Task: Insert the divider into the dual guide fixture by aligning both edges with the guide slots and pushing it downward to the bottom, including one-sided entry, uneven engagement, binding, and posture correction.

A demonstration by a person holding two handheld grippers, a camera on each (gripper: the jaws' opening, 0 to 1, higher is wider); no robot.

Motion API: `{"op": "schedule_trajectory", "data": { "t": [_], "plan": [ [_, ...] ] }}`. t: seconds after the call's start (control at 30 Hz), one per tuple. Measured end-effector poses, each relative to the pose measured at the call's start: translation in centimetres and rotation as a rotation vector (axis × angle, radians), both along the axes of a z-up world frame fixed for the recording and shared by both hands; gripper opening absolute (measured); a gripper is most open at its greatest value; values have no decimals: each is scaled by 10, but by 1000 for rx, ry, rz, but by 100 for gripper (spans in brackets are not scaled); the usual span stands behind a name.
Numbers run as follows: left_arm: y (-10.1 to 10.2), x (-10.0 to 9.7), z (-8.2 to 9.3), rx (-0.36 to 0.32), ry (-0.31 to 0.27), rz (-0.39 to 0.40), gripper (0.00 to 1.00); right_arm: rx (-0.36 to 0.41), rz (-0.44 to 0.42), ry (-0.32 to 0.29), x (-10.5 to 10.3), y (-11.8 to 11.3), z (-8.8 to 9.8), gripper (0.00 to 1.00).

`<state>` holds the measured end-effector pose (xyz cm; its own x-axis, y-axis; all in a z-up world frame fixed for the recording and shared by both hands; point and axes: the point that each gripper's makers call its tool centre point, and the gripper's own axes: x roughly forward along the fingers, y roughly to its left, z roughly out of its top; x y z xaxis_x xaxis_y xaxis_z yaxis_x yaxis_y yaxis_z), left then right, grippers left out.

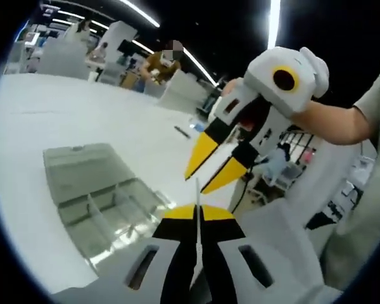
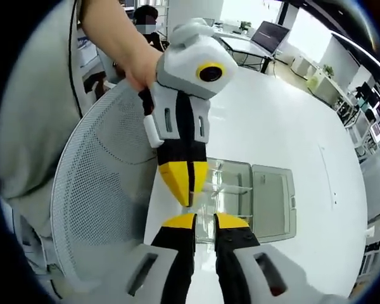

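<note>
In the left gripper view my left gripper (image 1: pixel 197 213) is shut on a thin clear divider (image 1: pixel 197 193), seen edge-on and standing up between the yellow tips. My right gripper (image 1: pixel 195 185) reaches in from the upper right. It is open, and its tips lie on either side of the divider's top edge. The clear guide fixture (image 1: pixel 111 212), a plastic box with inner slots, lies on the white table to the left with its lid (image 1: pixel 76 168) flat open. In the right gripper view my right gripper (image 2: pixel 204 221) is open under the shut left gripper (image 2: pixel 186 201), above the fixture (image 2: pixel 234 190).
The white table (image 1: pixel 44 120) stretches far behind the fixture. A grey mesh chair back (image 2: pixel 101 190) stands close at the table's edge, beside a person's torso and arm. Further off are desks, a laptop (image 2: pixel 275 35) and seated people.
</note>
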<state>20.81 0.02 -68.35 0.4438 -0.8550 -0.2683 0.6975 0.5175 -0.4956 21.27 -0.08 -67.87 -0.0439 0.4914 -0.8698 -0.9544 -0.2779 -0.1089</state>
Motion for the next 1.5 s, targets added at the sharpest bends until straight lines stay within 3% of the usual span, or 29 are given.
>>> {"op": "schedule_trajectory", "data": {
  "t": [0.17,0.83,1.5],
  "plan": [
    [1,-2,1,39,-63,-32,0,-8,6,42,-4,0,0,2],
    [1,-10,1,93,-207,-128,0,-56,36,148,-17,-2,-6,0],
    [-5,-19,-2,104,-252,-176,0,-62,18,244,-29,-7,-15,0]
  ]
}}
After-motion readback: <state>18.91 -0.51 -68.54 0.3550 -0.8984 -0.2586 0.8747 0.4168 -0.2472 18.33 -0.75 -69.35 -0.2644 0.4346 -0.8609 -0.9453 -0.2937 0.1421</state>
